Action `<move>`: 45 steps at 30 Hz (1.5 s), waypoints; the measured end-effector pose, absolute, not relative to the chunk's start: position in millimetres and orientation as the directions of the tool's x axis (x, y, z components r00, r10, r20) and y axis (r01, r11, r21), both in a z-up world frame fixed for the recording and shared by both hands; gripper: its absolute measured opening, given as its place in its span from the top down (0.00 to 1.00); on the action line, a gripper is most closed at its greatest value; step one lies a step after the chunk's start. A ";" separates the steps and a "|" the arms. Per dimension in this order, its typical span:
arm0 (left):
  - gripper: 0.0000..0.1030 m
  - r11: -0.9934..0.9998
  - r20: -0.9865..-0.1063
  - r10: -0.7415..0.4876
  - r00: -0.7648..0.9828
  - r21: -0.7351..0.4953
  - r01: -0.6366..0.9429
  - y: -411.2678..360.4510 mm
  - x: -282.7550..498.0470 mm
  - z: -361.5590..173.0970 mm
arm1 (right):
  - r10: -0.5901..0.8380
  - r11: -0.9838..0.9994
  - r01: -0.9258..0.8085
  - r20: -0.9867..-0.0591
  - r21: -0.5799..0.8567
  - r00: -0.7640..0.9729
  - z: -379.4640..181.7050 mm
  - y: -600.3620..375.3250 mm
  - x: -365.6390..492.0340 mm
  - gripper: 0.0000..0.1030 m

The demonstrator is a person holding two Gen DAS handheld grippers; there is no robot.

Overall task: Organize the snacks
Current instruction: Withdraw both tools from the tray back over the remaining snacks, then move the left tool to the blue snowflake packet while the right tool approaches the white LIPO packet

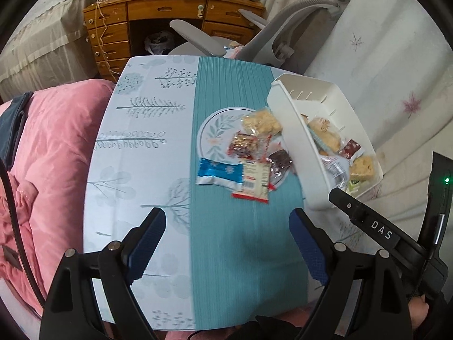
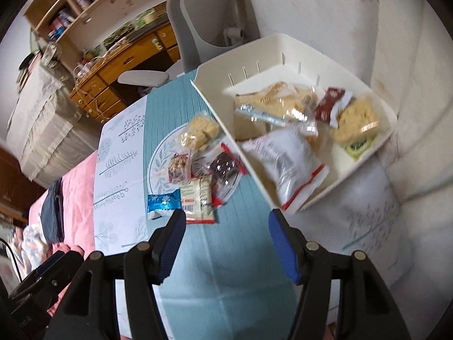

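So the loose snacks are piled on the round leaf-print plate in the middle of the counter, on its teal stripe; the white plastic bin sits just to the right of the pile, already holding a few packets, and it looks tipped with its long side running away from the cameras; exactly how it's propped can't be told.

The thing that matters: the blue foil packet and the white-and-red wrapped packet lie closest, straight ahead of both tools; the blue one is stretched crosswise, the white one runs more front-to-back.

The left hand-held gripper is held wide apart and empty, well short of the pile; the right hand-held gripper is spread apart too, nothing in it, and from its view the fingertips appear just short of the white-and-red packet, so the right is judged the nearer one; the bin is also on its side.
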State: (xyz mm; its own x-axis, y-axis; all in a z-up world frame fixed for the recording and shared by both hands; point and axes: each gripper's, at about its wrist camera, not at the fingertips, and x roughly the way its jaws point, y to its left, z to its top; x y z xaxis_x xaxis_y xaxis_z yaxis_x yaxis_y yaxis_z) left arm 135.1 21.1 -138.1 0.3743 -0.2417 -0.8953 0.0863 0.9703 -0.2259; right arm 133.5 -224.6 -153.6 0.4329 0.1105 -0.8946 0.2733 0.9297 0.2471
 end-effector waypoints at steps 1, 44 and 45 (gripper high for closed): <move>0.15 0.970 -0.895 -0.242 0.375 -0.222 0.096 26.3 135.5 -138.6 | 0.106 0.926 0.286 -0.896 0.247 0.431 -155.3 -221.9 131.4 0.41; 0.15 0.650 -0.964 -0.239 0.113 -0.072 0.757 -10.6 256.5 -277.5 | 0.071 0.969 0.172 -0.861 0.180 0.503 -257.2 -160.5 155.5 0.41; 0.15 0.637 -0.962 -0.247 0.112 -0.075 0.767 -12.4 256.7 -279.7 | 0.064 0.971 0.167 -0.859 0.171 0.509 -257.9 -160.5 157.3 0.41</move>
